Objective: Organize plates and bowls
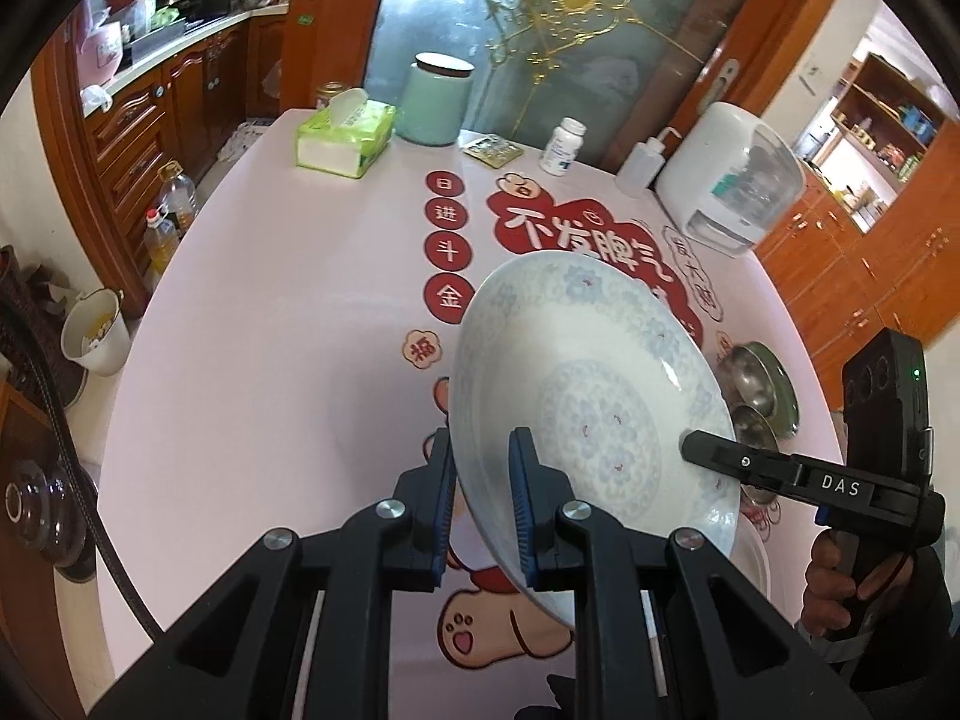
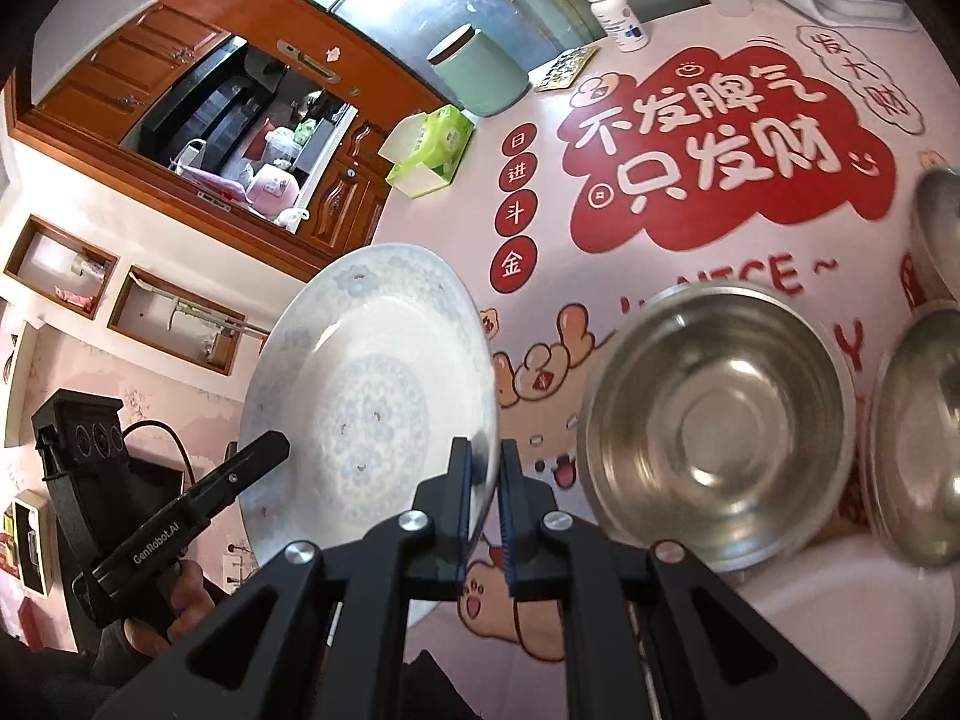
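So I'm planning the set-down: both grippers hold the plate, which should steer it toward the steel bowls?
Probably right. The right gripper clamps the plate rim nearest the steel bowls; the left gripper grips the far rim.

- I see a big table with a pink cover (image 1: 270,312) and red picture words (image 2: 708,138) on it.
- Behind it I see a frosted glass door with gold swirls (image 1: 540,30).
- Brown wooden cupboards (image 1: 138,126) stand on the left, more (image 1: 852,264) on the right.
- The wall (image 2: 120,372) is pale pink with small open wooden boxes (image 2: 174,318).
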Demonstrator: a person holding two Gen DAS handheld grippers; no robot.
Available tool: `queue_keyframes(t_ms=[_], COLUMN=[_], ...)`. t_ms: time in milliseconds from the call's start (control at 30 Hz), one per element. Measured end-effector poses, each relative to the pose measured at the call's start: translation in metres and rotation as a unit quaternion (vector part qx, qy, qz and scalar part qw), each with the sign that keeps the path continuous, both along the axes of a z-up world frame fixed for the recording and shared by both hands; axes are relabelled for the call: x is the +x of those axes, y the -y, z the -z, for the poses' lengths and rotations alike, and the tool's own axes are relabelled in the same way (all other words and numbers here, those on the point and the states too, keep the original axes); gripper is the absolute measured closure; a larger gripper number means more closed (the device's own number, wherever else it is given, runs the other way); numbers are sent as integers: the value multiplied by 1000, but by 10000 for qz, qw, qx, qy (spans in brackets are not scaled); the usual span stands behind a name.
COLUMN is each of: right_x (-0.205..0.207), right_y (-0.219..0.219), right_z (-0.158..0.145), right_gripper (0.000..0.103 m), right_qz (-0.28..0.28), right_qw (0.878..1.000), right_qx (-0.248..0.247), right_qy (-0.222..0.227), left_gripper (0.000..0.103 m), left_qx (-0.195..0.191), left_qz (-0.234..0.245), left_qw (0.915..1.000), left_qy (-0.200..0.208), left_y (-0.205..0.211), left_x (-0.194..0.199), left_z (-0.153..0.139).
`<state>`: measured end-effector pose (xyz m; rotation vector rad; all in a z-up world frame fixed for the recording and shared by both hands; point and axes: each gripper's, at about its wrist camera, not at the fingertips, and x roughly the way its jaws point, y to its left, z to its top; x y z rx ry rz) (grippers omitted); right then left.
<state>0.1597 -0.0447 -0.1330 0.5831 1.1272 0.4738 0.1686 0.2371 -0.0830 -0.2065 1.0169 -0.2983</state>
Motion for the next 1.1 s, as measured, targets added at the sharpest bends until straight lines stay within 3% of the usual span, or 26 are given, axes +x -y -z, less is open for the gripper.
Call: queue_keyframes(t_ms=[467, 1100], right_x=[-94, -186], right_y=[13, 30], right_z=[-7, 11], right_gripper=[94, 93], right_qz=[731, 1626], right_qw=[9973, 9863], right_qx=[-57, -263], right_qy=[86, -89], left_gripper=[88, 88], left_qx=[-29, -7], left_qz=[768, 1790], left_qw=[9970, 9838], left_qy=[129, -113], left_y=[15, 43], left_x=[-57, -101], left_z=[-10, 12])
